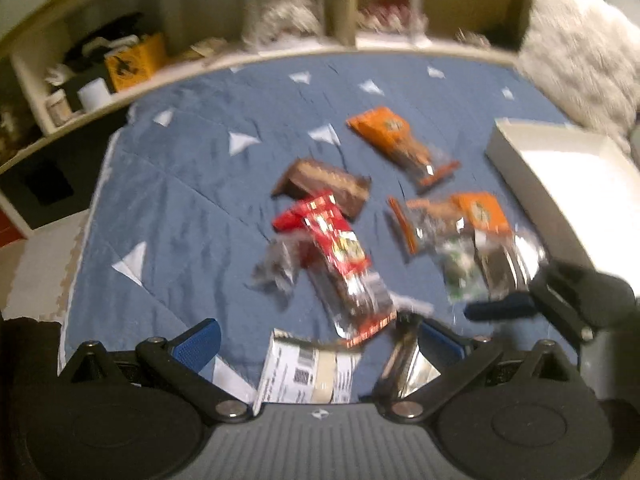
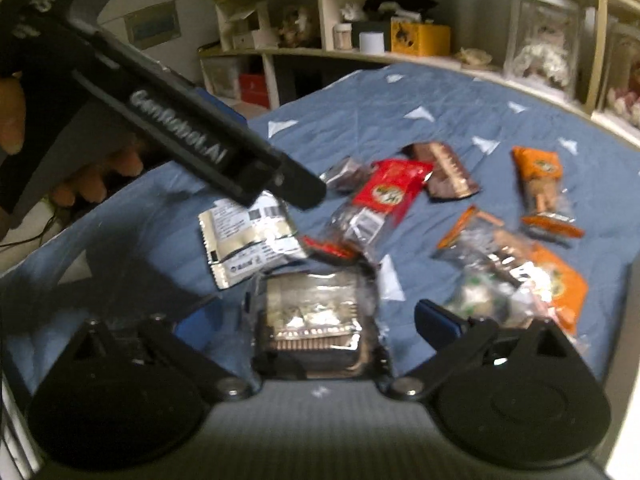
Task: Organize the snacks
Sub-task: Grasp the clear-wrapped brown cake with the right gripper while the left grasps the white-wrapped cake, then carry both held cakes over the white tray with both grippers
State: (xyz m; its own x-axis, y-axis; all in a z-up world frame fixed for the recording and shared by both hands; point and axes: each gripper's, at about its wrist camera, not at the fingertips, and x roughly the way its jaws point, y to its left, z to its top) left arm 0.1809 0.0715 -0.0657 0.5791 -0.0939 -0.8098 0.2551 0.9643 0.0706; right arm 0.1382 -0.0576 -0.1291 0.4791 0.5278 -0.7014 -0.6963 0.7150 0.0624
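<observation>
My left gripper (image 1: 316,340) gapes wide, empty, above the white packet (image 1: 308,372); my right gripper (image 2: 316,320), equally spread, straddles the dark packet (image 2: 312,316) beside it, presumably for pickup.

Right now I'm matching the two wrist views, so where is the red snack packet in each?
Left wrist view: the red snack packet lies at picture centre, below the brown packet.
Right wrist view: it lies above centre, left of that brown packet.
Shared landmark: the yellow box on the shelf.
</observation>
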